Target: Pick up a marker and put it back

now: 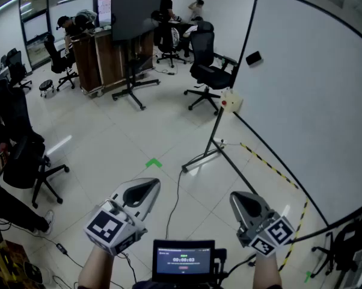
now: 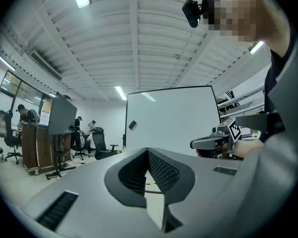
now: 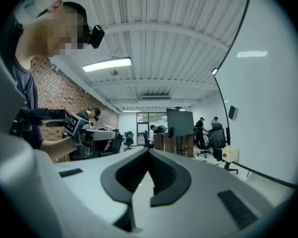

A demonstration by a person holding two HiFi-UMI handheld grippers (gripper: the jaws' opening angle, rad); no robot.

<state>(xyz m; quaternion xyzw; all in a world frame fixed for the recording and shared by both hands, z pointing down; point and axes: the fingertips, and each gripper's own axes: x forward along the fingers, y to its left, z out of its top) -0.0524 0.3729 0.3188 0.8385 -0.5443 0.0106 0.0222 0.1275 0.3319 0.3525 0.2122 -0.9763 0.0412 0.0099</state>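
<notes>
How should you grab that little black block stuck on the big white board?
Probably by the two long edges of the small black rectangular block, coming straight at the face of the large white board. It sits flat against the board, slightly tilted, so only its edges stick out.

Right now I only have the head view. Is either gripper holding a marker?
Observer: No. The left gripper view shows the left gripper with its jaws together and nothing between them.
Reviewer: And the right one?
Observer: The right gripper is shut and empty too, going by its own view.
Reviewer: What lies off my frame to the left?
Observer: A brick wall, beyond the left gripper in the right gripper view.
</notes>
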